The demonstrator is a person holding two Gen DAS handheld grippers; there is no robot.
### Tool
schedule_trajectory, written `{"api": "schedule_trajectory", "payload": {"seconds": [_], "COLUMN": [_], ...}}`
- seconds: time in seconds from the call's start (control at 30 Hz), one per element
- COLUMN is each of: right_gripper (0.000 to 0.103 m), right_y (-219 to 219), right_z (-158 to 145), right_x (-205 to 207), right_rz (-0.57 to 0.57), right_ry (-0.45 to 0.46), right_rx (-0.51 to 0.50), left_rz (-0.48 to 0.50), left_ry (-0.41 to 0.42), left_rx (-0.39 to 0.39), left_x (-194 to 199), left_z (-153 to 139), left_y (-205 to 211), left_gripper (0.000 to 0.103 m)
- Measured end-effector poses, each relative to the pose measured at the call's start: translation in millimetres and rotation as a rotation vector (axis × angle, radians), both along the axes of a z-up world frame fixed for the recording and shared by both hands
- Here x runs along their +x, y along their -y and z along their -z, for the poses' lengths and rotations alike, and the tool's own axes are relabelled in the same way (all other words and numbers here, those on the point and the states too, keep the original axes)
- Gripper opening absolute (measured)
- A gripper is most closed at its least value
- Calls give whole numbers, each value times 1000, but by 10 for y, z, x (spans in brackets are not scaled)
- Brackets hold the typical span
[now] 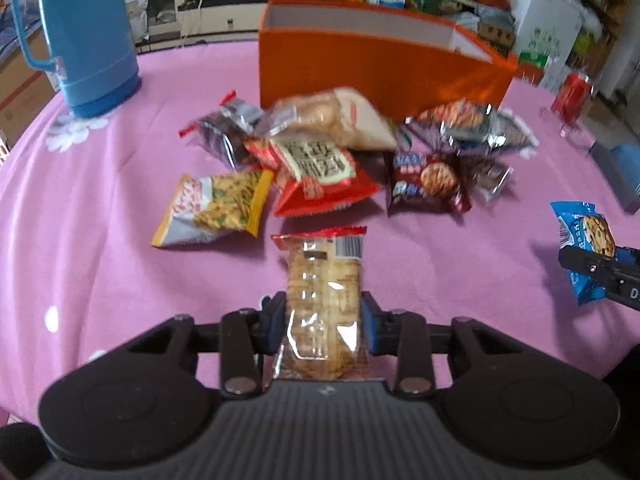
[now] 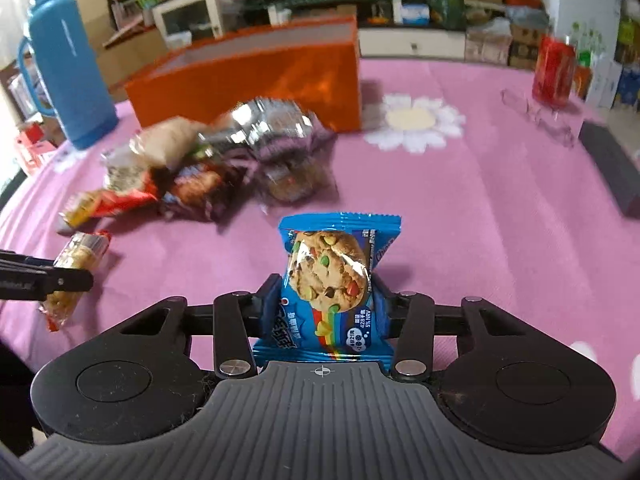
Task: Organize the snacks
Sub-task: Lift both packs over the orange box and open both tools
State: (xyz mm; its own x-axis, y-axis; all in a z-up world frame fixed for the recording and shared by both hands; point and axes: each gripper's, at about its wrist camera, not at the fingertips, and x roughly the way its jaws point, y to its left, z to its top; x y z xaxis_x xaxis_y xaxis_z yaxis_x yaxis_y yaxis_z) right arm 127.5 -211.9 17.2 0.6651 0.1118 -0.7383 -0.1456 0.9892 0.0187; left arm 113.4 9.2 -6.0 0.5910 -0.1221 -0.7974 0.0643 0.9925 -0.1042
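Note:
My left gripper [image 1: 323,312] is shut on a clear cracker packet [image 1: 322,280] with red ends, held above the pink tablecloth. My right gripper [image 2: 326,296] is shut on a blue cookie packet [image 2: 336,276]; it also shows in the left wrist view [image 1: 588,248] at the right edge. The cracker packet shows in the right wrist view [image 2: 76,264] at the left. A pile of several snack packets [image 1: 320,160] lies in front of an open orange box [image 1: 376,68], also in the right wrist view [image 2: 256,76].
A blue thermos jug [image 1: 88,36] stands at the far left of the table [image 1: 100,200]. A red can [image 2: 554,72] stands at the far right. A dark flat block [image 2: 612,168] lies near the right edge. Shelves and boxes fill the room behind.

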Motion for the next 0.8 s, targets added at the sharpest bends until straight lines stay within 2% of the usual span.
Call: {"api": "schedule_trajectory", "payload": {"seconds": [0.17,0.3,0.4,0.53,0.7,0.8], "right_gripper": [17,17,17,17,17,17], "right_y": [-68,-145,-197,-255,-384,-527], "right_z": [-402,-652,-820,-960,-902,-738], "right_x": [-59,165,540,1256,2217,2726], "right_rz": [-39,-85,-113,-123,-138,-164], "right_ry": [77,120,164,206,204,180], "right_rx": [92,148,138,102,17,-48], "left_rz": [10,29,39,37,27,25], "left_ry": [65,134,192,241,233,207], "left_rx": [-61,-78,-69,-56,-34,-19], "left_x": [50,382,778,1485,2331,2685], "left_z": [-326,-626,-840,-1010,-942,-786], "left_y": [-36,-10,35,69,77,72], "left_gripper": [35,35,35,35,35,35]}}
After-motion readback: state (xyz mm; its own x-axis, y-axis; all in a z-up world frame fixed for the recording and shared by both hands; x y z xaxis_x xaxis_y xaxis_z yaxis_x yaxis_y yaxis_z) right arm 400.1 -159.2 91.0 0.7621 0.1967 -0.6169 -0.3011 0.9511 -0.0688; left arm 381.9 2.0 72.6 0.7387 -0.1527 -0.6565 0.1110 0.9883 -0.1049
